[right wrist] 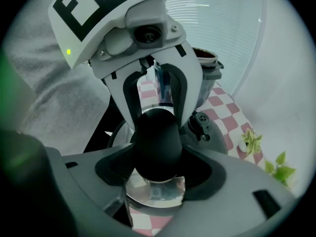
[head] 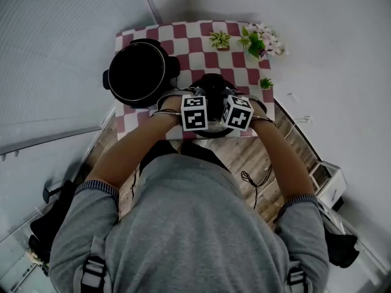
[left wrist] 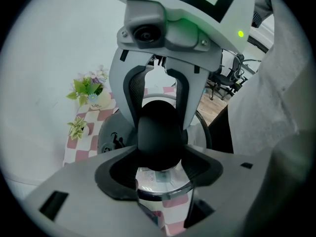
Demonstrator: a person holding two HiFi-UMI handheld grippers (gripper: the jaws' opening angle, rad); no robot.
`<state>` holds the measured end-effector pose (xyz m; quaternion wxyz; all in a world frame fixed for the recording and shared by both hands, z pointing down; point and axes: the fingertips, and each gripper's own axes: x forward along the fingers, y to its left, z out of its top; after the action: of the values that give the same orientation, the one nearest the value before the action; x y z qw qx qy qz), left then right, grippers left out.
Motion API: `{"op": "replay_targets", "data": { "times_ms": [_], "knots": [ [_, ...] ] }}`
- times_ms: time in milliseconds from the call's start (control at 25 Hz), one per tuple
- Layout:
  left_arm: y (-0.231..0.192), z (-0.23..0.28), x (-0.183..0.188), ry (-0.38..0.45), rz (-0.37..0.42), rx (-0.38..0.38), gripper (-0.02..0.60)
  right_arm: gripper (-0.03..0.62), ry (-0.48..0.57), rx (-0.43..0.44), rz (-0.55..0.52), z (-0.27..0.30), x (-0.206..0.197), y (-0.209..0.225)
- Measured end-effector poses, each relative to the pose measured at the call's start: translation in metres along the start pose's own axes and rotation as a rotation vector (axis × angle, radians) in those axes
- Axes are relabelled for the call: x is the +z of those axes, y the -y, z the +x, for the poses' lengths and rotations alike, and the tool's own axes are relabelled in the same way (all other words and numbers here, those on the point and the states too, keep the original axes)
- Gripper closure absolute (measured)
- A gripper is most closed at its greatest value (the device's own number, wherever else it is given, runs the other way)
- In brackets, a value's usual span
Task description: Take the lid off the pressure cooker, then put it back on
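Two tools, L gripper (left wrist: 160, 168) & R gripper (right wrist: 158, 171), each clenched on black lid knob (left wrist: 159, 132) from opposite sides; open cooker pot (head: 139, 72) at 10 o'clock.

Round black knob (left wrist: 158, 132) looking smooth, faintly glossy plastic. Silvery round pressure-cooker lid (right wrist: 153, 194) shining mirror-like, metal. Left gripper (left wrist: 158, 154), right gripper (right wrist: 157, 157) showing matt grey plastic shells. Red-and-white checked tablecloth (head: 201, 47) appearing soft, matt cloth. Brown plank floor (head: 241, 156) looking wooden.

left claw (left wrist: 158, 168): gripping knob (left wrist: 158, 130) | right claw (right wrist: 159, 169): gripping knob | pointing down
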<state>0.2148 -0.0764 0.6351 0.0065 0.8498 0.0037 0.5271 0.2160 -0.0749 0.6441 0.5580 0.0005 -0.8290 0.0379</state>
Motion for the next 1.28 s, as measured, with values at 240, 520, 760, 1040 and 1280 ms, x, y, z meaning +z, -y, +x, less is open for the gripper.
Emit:
{"op": "replay_targets", "data": {
  "times_ms": [240, 520, 760, 1040, 1280],
  "knots": [
    [-0.007, 0.033, -0.021, -0.028, -0.013, 0.005, 0.285, 0.3, -0.007, -0.005, 0.002, 0.037, -0.011, 0.009],
    [-0.018, 0.067, -0.035, -0.052, -0.002, 0.006, 0.285, 0.299, -0.014, -0.018, 0.031, 0.069, -0.028, 0.022],
    [-0.018, 0.081, -0.041, -0.055, 0.0, -0.008, 0.285, 0.299, -0.01, -0.01, 0.057, 0.085, -0.033, 0.022],
    [-0.021, 0.084, -0.04, -0.021, -0.031, -0.019, 0.285, 0.296, -0.01, -0.012, 0.064, 0.087, -0.037, 0.025],
    [-0.025, 0.077, -0.041, 0.049, -0.124, 0.03, 0.272, 0.227, 0.034, 0.016, 0.135, 0.083, -0.032, 0.021]
  ]
}}
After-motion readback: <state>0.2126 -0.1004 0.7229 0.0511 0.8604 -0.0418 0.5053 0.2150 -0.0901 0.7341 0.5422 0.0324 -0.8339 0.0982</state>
